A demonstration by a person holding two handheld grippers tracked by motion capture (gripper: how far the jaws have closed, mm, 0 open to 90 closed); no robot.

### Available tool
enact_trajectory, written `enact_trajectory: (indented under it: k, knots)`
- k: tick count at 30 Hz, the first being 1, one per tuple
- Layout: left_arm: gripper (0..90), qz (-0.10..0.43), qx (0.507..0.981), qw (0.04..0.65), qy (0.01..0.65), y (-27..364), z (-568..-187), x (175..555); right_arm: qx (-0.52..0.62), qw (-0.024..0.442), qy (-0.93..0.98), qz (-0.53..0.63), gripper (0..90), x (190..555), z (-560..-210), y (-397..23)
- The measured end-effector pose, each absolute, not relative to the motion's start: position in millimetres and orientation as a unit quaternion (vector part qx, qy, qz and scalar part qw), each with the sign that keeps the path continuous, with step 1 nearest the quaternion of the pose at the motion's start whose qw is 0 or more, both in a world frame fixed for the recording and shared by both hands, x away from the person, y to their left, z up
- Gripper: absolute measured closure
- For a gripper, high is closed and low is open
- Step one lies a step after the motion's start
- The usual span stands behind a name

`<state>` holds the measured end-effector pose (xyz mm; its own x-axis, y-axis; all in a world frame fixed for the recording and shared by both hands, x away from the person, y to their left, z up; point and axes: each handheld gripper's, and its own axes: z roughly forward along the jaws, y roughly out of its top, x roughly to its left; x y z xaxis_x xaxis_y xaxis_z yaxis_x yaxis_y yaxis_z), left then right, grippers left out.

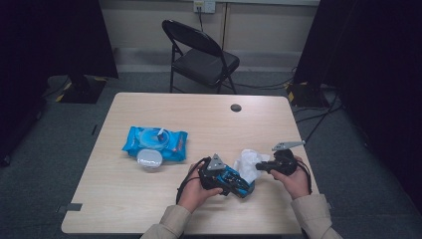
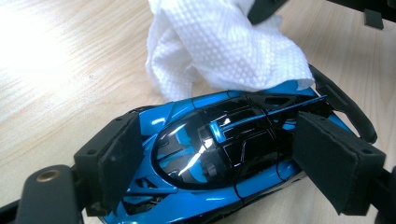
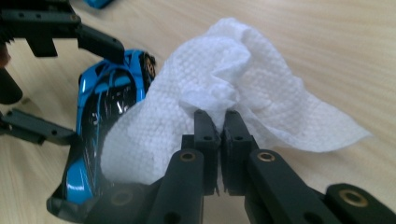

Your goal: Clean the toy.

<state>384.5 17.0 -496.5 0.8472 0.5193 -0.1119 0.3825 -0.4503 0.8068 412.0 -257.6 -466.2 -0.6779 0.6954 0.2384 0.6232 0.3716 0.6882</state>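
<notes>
Two risks stand out: at near centre of the pale wooden desk (image 1: 149,199), the left tongs (image 2: 219,154) clamp the glossy blue-and-black toy car (image 2: 219,154) by its slick sides, so a hard wipe could twist it free. Right of it, the right tongs (image 3: 217,122) pinch a crumpled white embossed wipe (image 3: 243,88) by one thin fold lying on the car, which I judge could slip out.

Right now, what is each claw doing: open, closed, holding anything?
Left claw: closed on the blue toy car, pads on both its sides.
Right claw: closed, pinching the white wipe that lies against the car.
</notes>
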Motion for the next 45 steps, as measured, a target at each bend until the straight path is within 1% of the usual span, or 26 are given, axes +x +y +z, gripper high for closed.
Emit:
enact_trajectory:
  k: [10, 12, 20, 29, 45]
  knots:
    - [16.0, 0.075, 0.849, 0.451, 0.266, 17, -496, 385, 0.381, 0.028, 0.859, 0.342, 87.3, 405, -490, -247]
    - [16.0, 0.075, 0.849, 0.451, 0.266, 17, -496, 385, 0.378, 0.023, 0.858, 0.348, 87.3, 405, -492, -245]
    - [16.0, 0.075, 0.850, 0.449, 0.266, 17, -496, 385, 0.359, 0.016, 0.868, 0.341, 87.4, 407, -491, -230]
    - [16.0, 0.074, 0.849, 0.450, 0.266, 16, -496, 385, 0.356, 0.003, 0.871, 0.338, 87.3, 419, -490, -215]
    - [16.0, 0.074, 0.847, 0.454, 0.266, 18, -497, 385, 0.346, 0.006, 0.876, 0.335, 87.2, 440, -489, -181]
